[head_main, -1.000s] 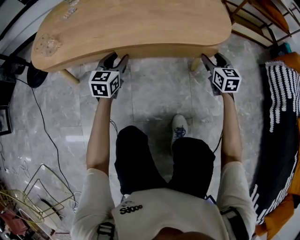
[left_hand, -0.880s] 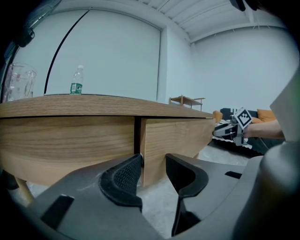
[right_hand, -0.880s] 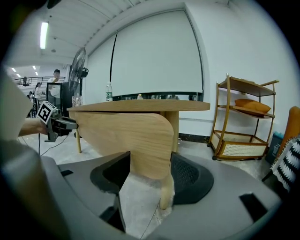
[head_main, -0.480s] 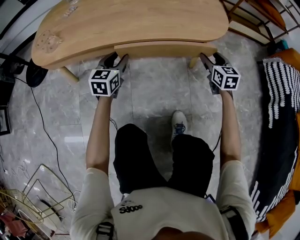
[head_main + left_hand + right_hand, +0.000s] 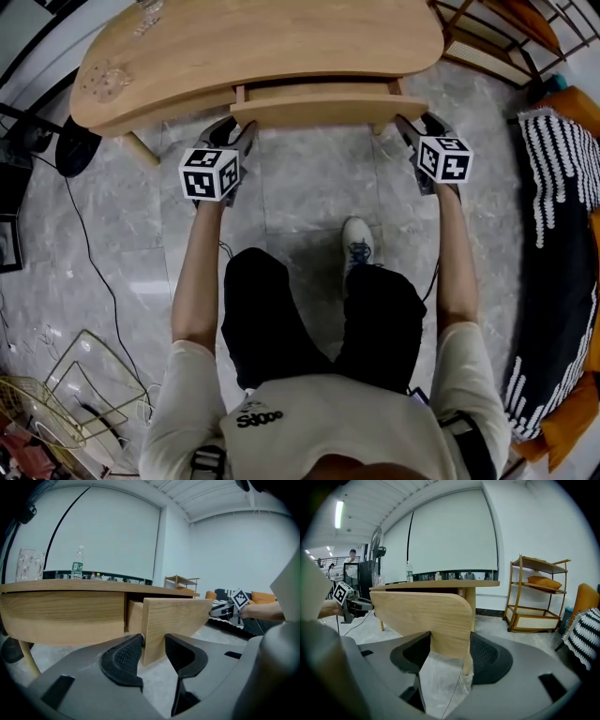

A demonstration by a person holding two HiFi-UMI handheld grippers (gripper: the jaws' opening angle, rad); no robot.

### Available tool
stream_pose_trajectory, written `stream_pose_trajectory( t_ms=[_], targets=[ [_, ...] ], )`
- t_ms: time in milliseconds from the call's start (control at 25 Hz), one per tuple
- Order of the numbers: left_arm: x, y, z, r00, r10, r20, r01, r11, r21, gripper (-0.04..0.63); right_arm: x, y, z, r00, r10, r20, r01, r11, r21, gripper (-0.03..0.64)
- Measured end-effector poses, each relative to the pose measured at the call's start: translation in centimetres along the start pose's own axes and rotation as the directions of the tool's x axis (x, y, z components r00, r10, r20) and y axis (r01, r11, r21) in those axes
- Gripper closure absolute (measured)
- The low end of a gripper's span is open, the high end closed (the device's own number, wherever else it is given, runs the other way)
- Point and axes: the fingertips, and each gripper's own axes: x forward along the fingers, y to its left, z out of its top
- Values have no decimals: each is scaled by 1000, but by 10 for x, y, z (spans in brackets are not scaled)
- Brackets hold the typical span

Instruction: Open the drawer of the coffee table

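Note:
The wooden coffee table has its drawer partly pulled out, and the drawer front stands clear of the table's edge. My left gripper straddles the left end of the drawer front, with one ribbed pad behind the board and the other before it; this gripper is shut on the board. My right gripper holds the rounded right end of the drawer front in the same way, its jaws closed on the board. The drawer's side wall shows behind the front.
A glass mug and a bottle stand on the tabletop at its left. A wooden shelf rack stands to the right, beside an orange seat with a striped throw. A fan base, cables and a wire basket lie at the left.
The drawer has slid out of the table toward the person. Both grippers have moved back with it, still on the ends of its front.

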Motion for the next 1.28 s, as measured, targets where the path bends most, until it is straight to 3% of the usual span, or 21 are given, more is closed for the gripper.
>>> stream_pose_trajectory(
  t_ms=[280,640,840,1280],
  targets=[
    [-21,-12,-8,999,-44,27,45,998,-48,428,-20,9,-10,999,-2,-32,2,1000,13,379],
    [-41,-28,-18,998,-59,4,59,997,-42,430,-45,20,-23,999,-8,-53,10,999,39,379],
    [-49,-35,-19,997,-71,7,72,994,-79,436,-56,22,-26,998,-6,-68,12,996,93,373],
    [-59,-36,-23,997,-75,26,78,991,-110,442,-65,27,-30,999,-16,-49,23,990,142,371]
  ],
)
